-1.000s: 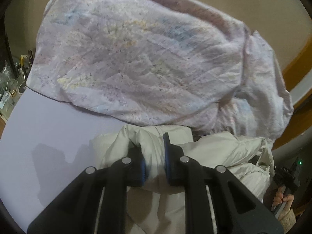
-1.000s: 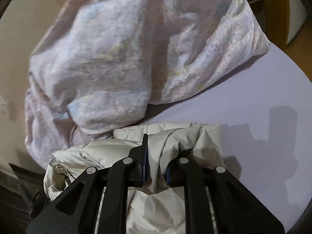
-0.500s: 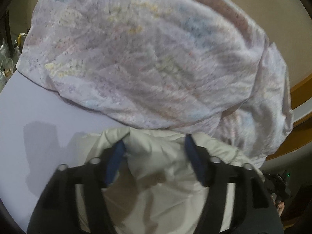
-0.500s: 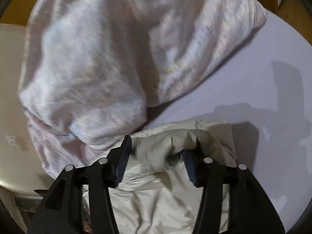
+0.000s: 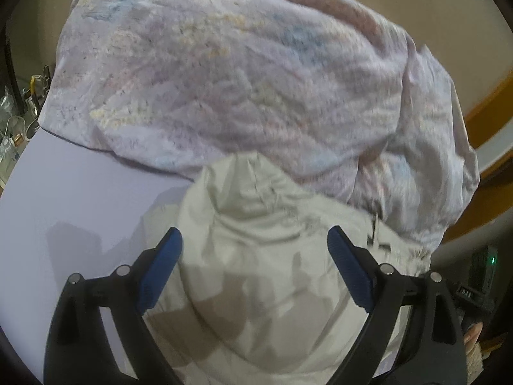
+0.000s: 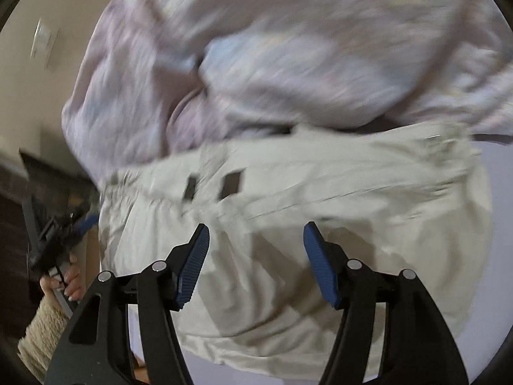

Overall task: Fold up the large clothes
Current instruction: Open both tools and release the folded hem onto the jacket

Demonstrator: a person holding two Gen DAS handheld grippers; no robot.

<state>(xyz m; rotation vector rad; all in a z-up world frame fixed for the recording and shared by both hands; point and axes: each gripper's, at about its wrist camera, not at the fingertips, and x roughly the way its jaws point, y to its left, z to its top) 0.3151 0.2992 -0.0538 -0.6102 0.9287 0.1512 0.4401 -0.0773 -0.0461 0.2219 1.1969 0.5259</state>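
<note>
A cream-white jacket (image 5: pixel 256 256) lies bunched on the pale lilac surface (image 5: pixel 80 199). My left gripper (image 5: pixel 255 250) is open, its blue pads (image 5: pixel 160 269) spread wide above the jacket, holding nothing. In the right wrist view the same jacket (image 6: pixel 320 186) lies folded over with two dark tabs showing. My right gripper (image 6: pixel 256 247) is open above it, its blue pads (image 6: pixel 320 266) apart. The right view is blurred by motion.
A large crumpled floral lilac quilt (image 5: pixel 240 80) fills the far side, touching the jacket; it also shows in the right wrist view (image 6: pixel 288 57). The person's hand holding the left gripper (image 6: pixel 54 256) shows at the left. Small items (image 5: pixel 19 112) stand beyond the surface's left edge.
Both grippers were shut on folds of the jacket one second ago. Both have opened wide and let go. The jacket has dropped onto the surface and the right gripper has swung left.
</note>
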